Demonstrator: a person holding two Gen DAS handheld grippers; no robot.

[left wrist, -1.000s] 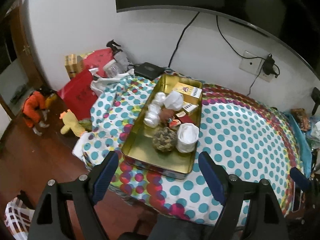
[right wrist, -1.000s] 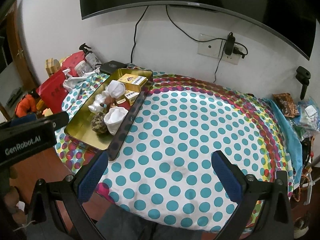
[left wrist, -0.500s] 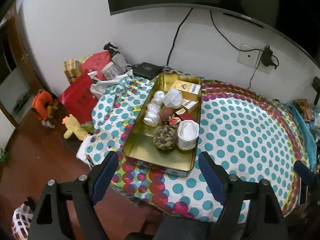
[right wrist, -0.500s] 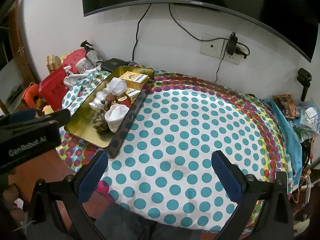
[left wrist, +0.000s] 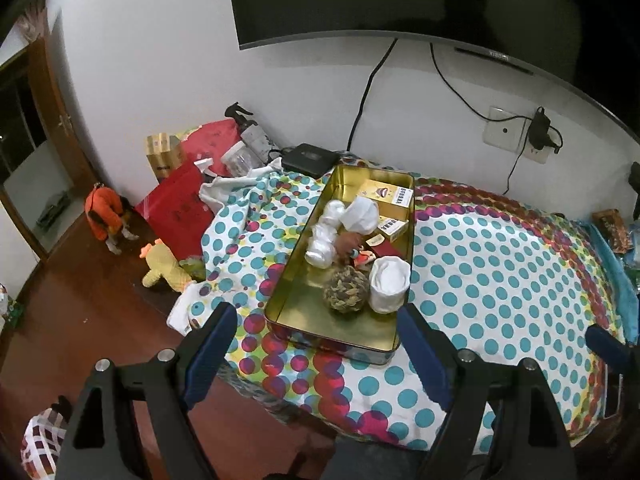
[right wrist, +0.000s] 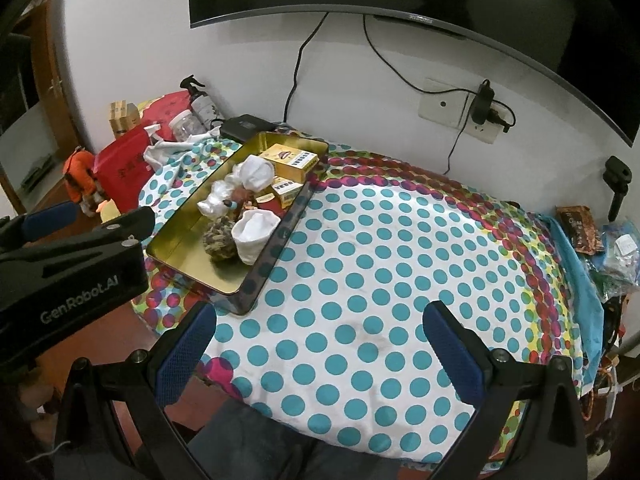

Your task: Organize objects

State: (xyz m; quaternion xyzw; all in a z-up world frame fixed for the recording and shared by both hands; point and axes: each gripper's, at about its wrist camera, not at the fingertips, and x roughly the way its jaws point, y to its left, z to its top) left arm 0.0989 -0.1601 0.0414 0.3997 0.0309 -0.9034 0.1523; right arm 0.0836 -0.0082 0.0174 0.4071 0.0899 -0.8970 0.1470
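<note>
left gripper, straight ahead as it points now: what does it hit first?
Probably the near end of the gold tin on the dotted cloth; the open left gripper frames it. Depth is unclear.

- A tin tray (left wrist: 291, 260) lay on the table's (right wrist: 392, 280) left part.
- A woven ball (left wrist: 346, 290) sat inside, left of a white cup (left wrist: 389, 285).
- Boxes (left wrist: 386, 194) lay behind them.

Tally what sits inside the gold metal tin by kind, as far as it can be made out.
Yellow cardboard boxes: 2 (large, small)
White cloth cups or bundles: 2 (near, far)
Crumpled white plastic wraps: 1
Woven brown-green ball: 1
Small red and brown bits, indistinct: uncounted
Total counted: 6
</note>
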